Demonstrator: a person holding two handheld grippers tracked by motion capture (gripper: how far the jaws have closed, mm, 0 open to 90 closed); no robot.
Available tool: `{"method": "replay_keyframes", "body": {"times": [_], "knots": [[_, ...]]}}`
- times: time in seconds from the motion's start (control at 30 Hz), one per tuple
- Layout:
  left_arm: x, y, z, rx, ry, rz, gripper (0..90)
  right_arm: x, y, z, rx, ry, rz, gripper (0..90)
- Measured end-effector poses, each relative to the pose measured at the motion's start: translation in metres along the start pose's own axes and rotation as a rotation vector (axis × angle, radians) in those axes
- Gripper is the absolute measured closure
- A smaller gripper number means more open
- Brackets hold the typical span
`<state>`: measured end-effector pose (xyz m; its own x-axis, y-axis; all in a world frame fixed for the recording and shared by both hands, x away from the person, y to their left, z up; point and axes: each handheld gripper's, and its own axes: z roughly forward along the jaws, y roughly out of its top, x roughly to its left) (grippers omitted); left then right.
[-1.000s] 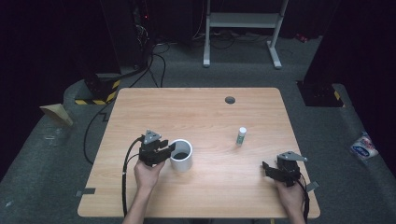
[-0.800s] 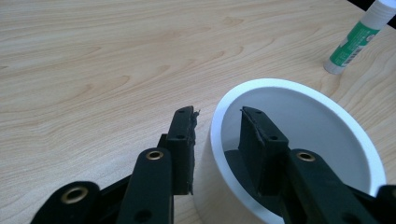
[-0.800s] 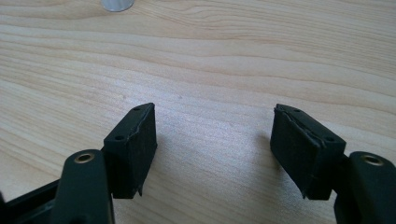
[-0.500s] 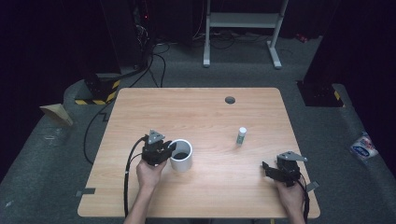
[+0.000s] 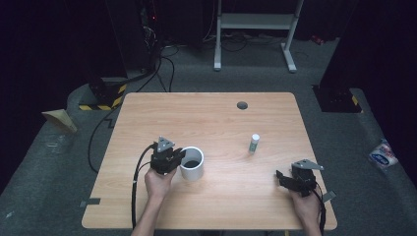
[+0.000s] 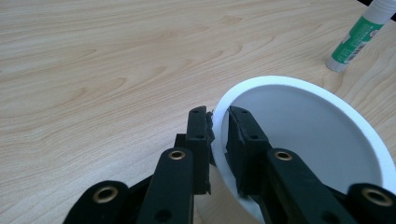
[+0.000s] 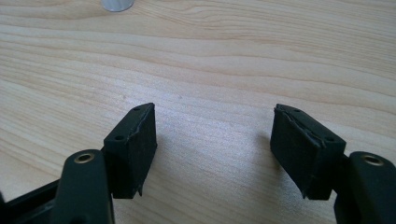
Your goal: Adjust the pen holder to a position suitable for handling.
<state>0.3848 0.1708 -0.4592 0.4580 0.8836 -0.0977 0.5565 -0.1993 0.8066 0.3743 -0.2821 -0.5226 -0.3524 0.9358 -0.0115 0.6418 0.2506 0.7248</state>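
White cup (image 5: pixel 192 163) stands upright, mouth up, on the near-left counter (image 5: pixel 211 118). Left hand-held gripper (image 5: pixel 178 158), jaws just closed, pinches its near rim, one pad inside, one outside. Glue stick (image 5: pixel 253 143) stands upright well to the right. Right hand-held gripper (image 5: pixel 280 178) rests spread and empty near the counter's right edge.

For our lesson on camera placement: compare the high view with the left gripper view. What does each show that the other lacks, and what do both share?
High view alone: the whole table, the right gripper resting open near its right front corner, a dark round hole near the far edge, and the floor with cables.

Left gripper view alone: how the left gripper grips, one jaw outside and one inside the white cup's wall, shut on its rim.

Both: the cup, the left gripper at it, and the glue stick standing beyond.
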Motion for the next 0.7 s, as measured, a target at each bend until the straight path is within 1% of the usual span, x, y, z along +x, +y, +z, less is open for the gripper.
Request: {"method": "replay_keyframes", "body": {"times": [0.37, 0.4, 0.7], "knots": [[-0.010, 0.005, 0.007, 0.007, -0.023, 0.014, 78.7, 0.000, 0.000, 0.000, 0.000, 0.000, -0.002, 31.5], [-0.011, 0.005, 0.008, 0.005, -0.028, 0.008, 78.6, 0.000, 0.000, 0.000, 0.000, 0.000, -0.002, 31.5], [-0.019, 0.008, 0.014, 0.004, -0.051, 0.007, 78.5, 0.000, 0.000, 0.000, 0.000, 0.002, -0.003, 31.5]]}}
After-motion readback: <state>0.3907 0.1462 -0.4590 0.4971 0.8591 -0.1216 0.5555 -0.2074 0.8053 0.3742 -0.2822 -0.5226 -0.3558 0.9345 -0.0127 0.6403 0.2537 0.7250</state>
